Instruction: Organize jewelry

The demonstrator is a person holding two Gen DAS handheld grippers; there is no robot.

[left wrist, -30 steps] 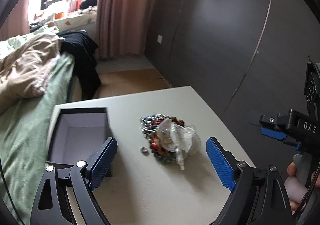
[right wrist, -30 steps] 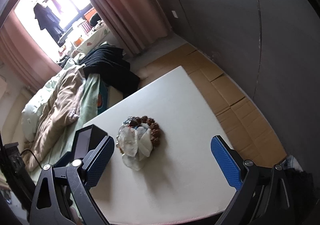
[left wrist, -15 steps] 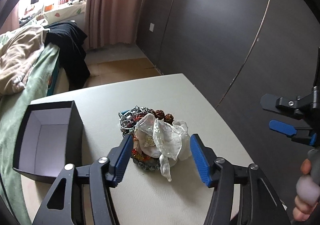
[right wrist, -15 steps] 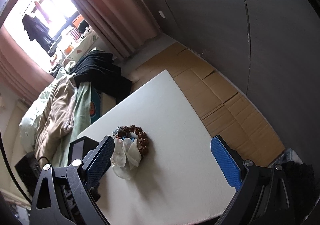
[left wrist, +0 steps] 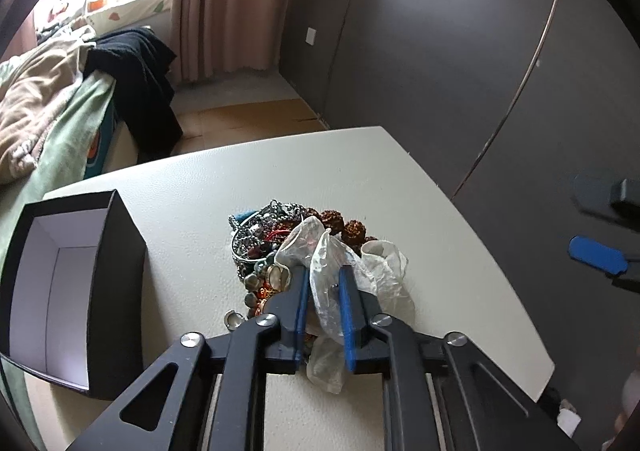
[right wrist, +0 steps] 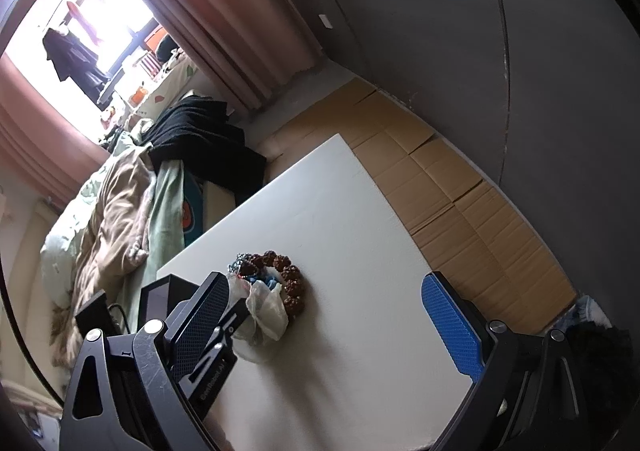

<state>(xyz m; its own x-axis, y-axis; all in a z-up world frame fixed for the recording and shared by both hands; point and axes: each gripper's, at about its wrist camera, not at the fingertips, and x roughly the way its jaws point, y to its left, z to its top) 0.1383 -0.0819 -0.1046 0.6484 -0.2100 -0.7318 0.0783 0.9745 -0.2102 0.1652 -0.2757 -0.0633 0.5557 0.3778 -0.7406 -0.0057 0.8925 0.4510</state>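
Tangled heap of jewelry, silver chains and brown bead bracelet point(left wrist: 276, 247), sits on white table point(left wrist: 192, 191), directly ahead of left gripper point(left wrist: 323, 283). Crumpled clear plastic bag point(left wrist: 332, 271) lies on heap; we see left jaws closing with bag pinched between blue pads. Open black box, white-lined, cardboard point(left wrist: 64, 283), left of left gripper, looks empty. Right gripper point(right wrist: 328, 315) spread wide, holding nothing, heap just ahead near its left finger. We judge task barely begun: nothing sorted yet, whole heap left.
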